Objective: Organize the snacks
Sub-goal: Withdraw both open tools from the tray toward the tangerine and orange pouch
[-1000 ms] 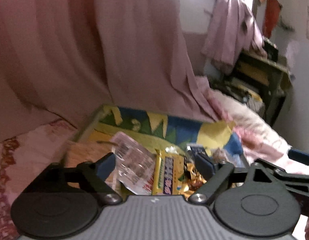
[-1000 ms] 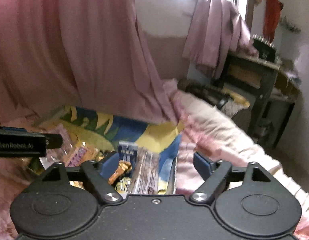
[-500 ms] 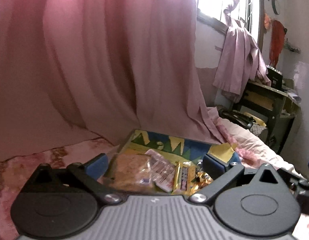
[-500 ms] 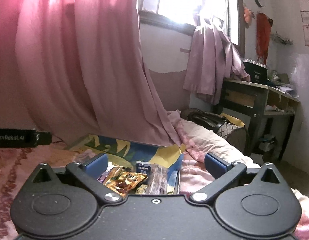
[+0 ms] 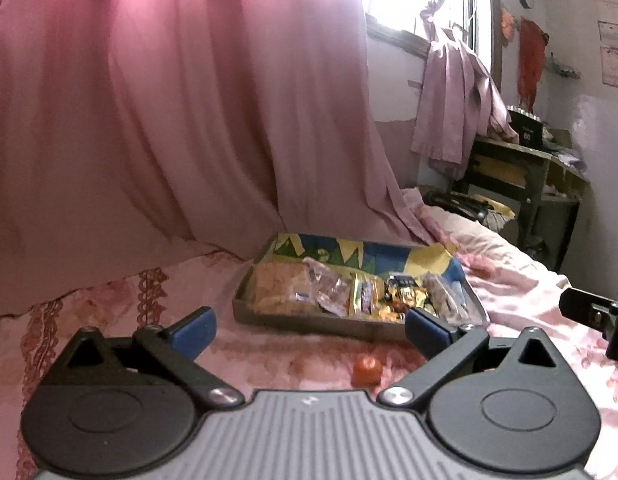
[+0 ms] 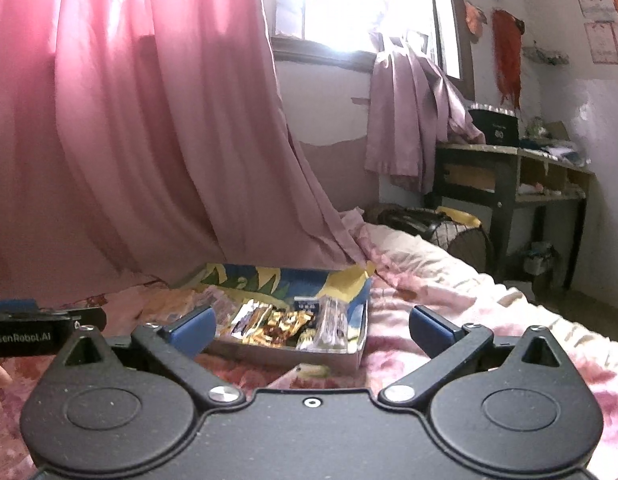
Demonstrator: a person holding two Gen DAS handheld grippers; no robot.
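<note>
One tray (image 5: 317,322) on pink bedspread (image 5: 269,356), at foot of pink curtain (image 5: 169,120); colourful patterned lining on its far wall. Snack packets (image 5: 349,296) packed inside in row, roughly six or seven, exact count unclear. One small orange item (image 5: 366,369) loose on bedspread, just in front of tray. Two grippers: left gripper (image 5: 309,326) spread wide, nothing between fingers; right gripper (image 6: 311,326) likewise wide apart, empty. Both jaws have just been opening. One dark desk (image 6: 509,172) by far wall.
</note>
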